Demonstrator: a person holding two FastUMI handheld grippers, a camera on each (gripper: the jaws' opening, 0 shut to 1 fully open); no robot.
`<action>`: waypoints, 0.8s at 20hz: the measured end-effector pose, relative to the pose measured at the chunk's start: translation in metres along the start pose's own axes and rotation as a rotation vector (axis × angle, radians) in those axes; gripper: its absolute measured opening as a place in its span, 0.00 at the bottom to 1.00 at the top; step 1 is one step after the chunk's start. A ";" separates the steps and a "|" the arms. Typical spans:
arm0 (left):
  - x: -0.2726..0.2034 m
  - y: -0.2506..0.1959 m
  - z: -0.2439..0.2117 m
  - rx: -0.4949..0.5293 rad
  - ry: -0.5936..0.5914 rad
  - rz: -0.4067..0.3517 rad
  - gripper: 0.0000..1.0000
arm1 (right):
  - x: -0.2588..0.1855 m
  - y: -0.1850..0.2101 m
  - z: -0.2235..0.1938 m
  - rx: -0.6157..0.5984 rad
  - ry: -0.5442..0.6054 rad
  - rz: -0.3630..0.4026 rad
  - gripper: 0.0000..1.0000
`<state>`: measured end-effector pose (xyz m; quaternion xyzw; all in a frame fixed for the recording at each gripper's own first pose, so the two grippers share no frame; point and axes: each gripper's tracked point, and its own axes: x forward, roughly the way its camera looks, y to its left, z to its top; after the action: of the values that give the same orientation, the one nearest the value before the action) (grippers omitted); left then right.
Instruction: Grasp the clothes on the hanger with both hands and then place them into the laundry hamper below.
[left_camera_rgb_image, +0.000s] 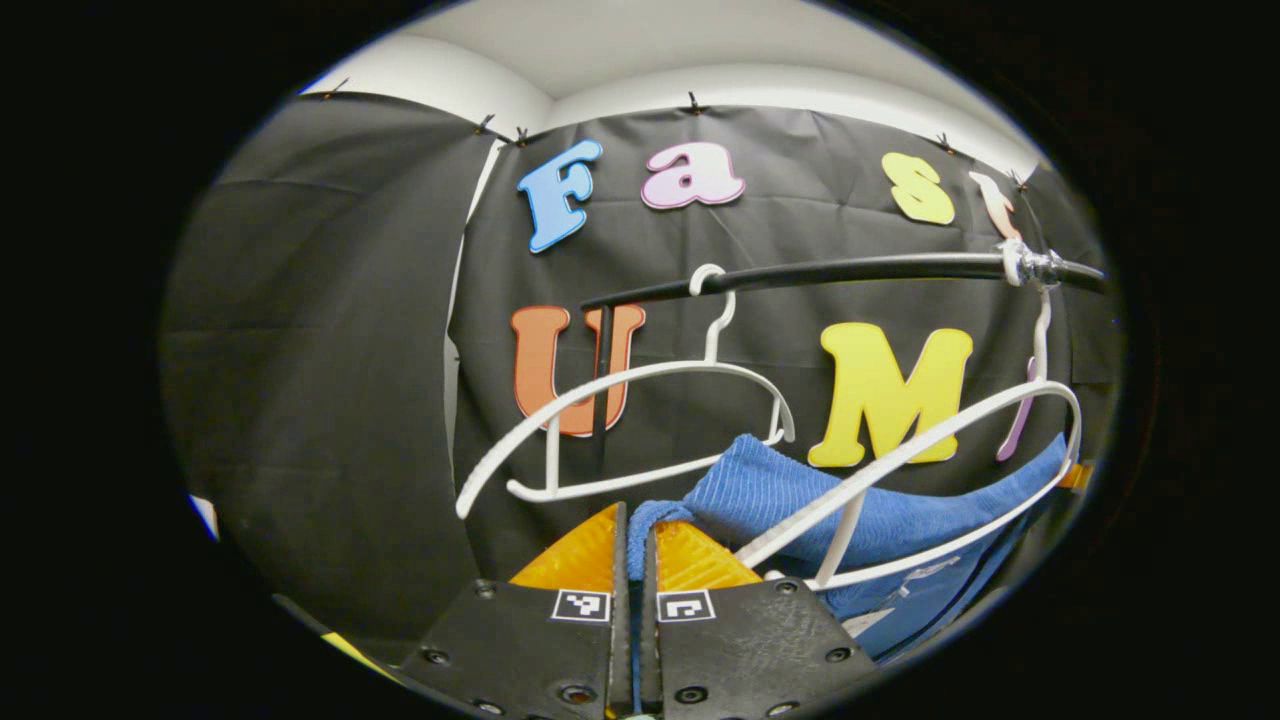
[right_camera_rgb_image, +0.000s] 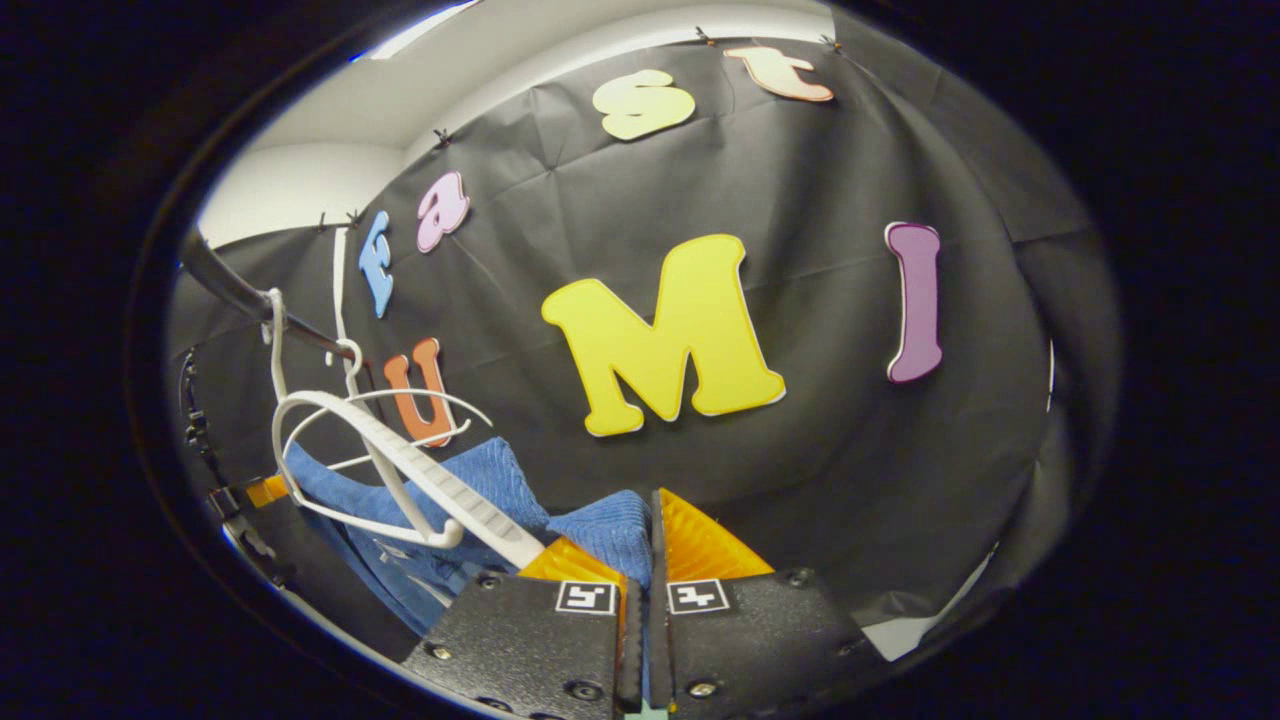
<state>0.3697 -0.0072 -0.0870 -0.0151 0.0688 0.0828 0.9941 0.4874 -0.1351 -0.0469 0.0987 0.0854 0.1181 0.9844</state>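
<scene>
A blue ribbed garment (left_camera_rgb_image: 790, 490) drapes off a white hanger (left_camera_rgb_image: 930, 450) that hooks on a black rail (left_camera_rgb_image: 850, 270). My left gripper (left_camera_rgb_image: 634, 545) is shut on one edge of the garment, the cloth pinched between its fingers. In the right gripper view the same blue garment (right_camera_rgb_image: 480, 480) stretches from a white hanger (right_camera_rgb_image: 400, 450) to my right gripper (right_camera_rgb_image: 640, 540), which is shut on its other edge. The garment sits partly off the hanger, pulled between the two grippers.
A second white hanger (left_camera_rgb_image: 640, 420) hangs bare on the rail, to the left in the left gripper view. The rail's chrome joint (left_camera_rgb_image: 1030, 265) is at its right end. Black cloth wall stands close behind everything.
</scene>
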 end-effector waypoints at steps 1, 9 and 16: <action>0.000 -0.001 -0.007 -0.003 0.004 0.004 0.03 | -0.002 0.002 -0.004 -0.001 0.005 0.003 0.06; -0.020 0.014 -0.047 -0.021 0.091 0.034 0.03 | -0.016 0.004 -0.055 -0.024 0.083 -0.008 0.06; -0.046 0.019 -0.088 0.022 0.156 0.040 0.03 | -0.037 -0.003 -0.104 -0.048 0.158 -0.035 0.06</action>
<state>0.3100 0.0007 -0.1684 -0.0091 0.1475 0.1004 0.9839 0.4324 -0.1297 -0.1426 0.0639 0.1614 0.1103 0.9786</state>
